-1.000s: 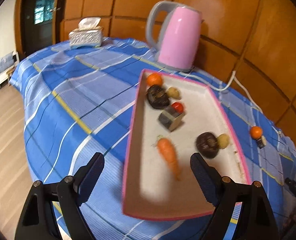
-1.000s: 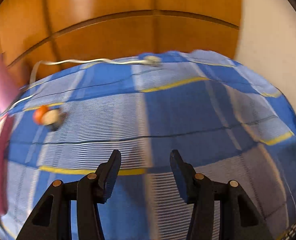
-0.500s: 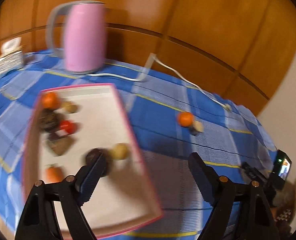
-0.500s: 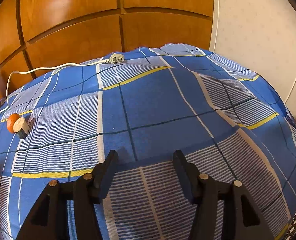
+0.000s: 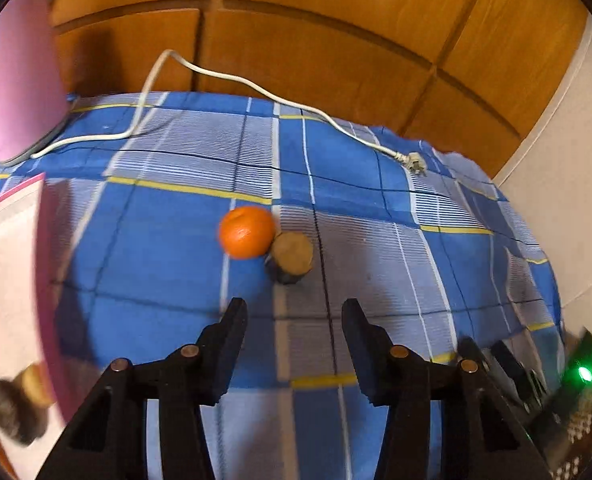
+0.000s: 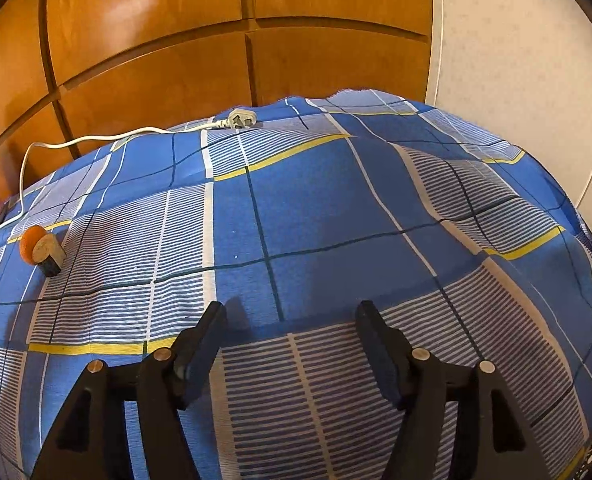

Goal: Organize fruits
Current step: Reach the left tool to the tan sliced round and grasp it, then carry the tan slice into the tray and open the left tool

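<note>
orange fruit (image 5: 247, 232) waits mid-surface; left tongs (image 5: 291, 316), just narrowing, empty, must reach it; right tongs (image 6: 289, 320) just widening, empty.

A round orange (image 5: 247, 232) lies on the blue checked desk (image 5: 376, 208). It touches a small tan-topped, dark-sided cylinder (image 5: 291, 257). Both lie apart from the pink-rimmed tray (image 5: 45, 280).

On the blue plaid tablecloth (image 5: 167, 232) in front of you lie one orange (image 5: 247, 232) and one short brown cylinder (image 5: 291, 255), touching each other. You also have one pink kettle (image 5: 15, 80), one white power cord (image 5: 255, 90) with a single plug (image 6: 241, 120), and one pink-rimmed tray (image 5: 41, 280). The tray's blurred contents cannot be counted.
</note>
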The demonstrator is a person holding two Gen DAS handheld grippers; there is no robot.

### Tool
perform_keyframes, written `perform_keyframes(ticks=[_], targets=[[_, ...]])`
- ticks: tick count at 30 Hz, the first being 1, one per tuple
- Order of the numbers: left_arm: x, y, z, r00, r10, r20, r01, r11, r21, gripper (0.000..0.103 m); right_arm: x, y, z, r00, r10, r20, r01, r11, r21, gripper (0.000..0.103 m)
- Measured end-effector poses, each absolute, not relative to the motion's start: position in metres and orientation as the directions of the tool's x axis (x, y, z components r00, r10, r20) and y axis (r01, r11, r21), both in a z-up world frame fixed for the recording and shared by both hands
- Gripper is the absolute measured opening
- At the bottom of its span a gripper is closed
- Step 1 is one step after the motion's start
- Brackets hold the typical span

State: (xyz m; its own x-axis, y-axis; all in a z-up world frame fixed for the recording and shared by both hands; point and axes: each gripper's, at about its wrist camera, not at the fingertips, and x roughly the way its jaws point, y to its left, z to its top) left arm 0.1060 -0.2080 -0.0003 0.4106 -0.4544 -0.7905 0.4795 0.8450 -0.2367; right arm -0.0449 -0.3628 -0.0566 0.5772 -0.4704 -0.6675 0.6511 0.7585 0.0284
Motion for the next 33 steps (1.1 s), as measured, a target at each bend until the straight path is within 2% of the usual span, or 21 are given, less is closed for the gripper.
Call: perform_keyframes(ticks=[8,10,11,18,27,33], targets=[[0.141,-0.238,-0.03,0.419,-0.362,-0.833,0.415,0.892,-0.179,0.049,-0.045,-0.362,-0.057,0.579,-0.474,-0.664,0.65,0.759,0.025,0.069],[0.144,-0.241,-0.034,0.435,-0.355,-0.827,0.407,0.897,-0.171,0.044,-0.045,-0.362,-0.058,0.578,-0.476,-0.663,0.651,0.759,0.022,0.07],[0.145,-0.242,-0.034,0.439,-0.361,-0.823,0.414,0.894,-0.171,0.035,-0.045,-0.362,-0.058,0.578,-0.476,-0.663,0.651,0.759,0.022,0.07],[0.135,-0.226,-0.03,0.425,-0.415,-0.804,0.436,0.873,-0.22,0.034,-0.045,-0.362,-0.058,0.579,-0.477,-0.661,0.65,0.759,0.022,0.07],[0.072,-0.187,-0.026,0.403,-0.461,-0.79,0.505,0.833,-0.228,0.034,-0.045,-0.361,-0.059,0.579,-0.478,-0.66,0.651,0.759,0.022,0.07],[0.04,-0.171,-0.033,0.434,-0.467,-0.77,0.545,0.817,-0.188,0.033,-0.044,-0.361,-0.059,0.577,-0.479,-0.661,0.652,0.758,0.02,0.07]])
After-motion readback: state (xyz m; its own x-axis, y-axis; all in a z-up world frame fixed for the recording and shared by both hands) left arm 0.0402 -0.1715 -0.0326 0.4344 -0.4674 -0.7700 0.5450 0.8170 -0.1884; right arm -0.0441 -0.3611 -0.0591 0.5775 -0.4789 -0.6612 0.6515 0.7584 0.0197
